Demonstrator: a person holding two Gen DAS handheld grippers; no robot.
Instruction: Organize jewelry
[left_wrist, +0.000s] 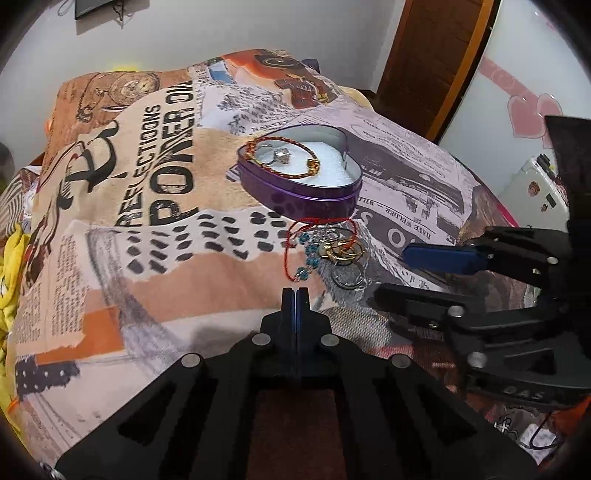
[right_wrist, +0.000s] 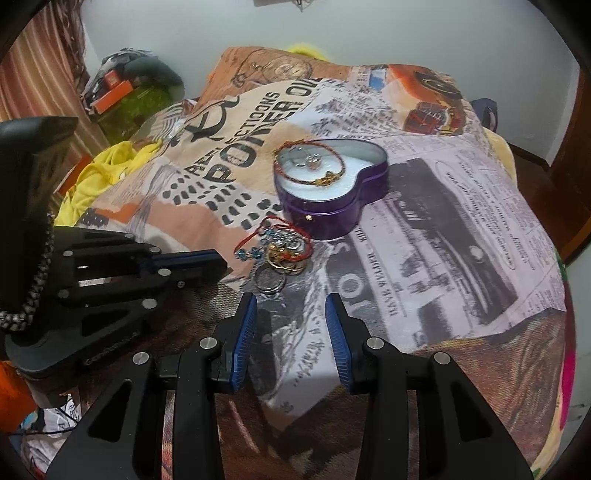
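Purple heart tin (left_wrist: 295, 195) mid-frame: braided bracelet (left_wrist: 291, 157), ring (left_wrist: 279, 153) already in.
Tangled pile (left_wrist: 325, 251) below still out; left gripper (left_wrist: 295, 295) shut empty, right gripper (right_wrist: 291, 306) apart.

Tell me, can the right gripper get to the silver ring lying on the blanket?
Probably yes. The right gripper has its fingers apart, and only bare blanket lies between them and the silver ring. Nothing blocks the way.

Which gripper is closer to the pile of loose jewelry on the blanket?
Left, narrowly. The left gripper, fingers shut and empty, sits just short of the jewelry pile. The right gripper, open and empty, is beside it, slightly farther back.
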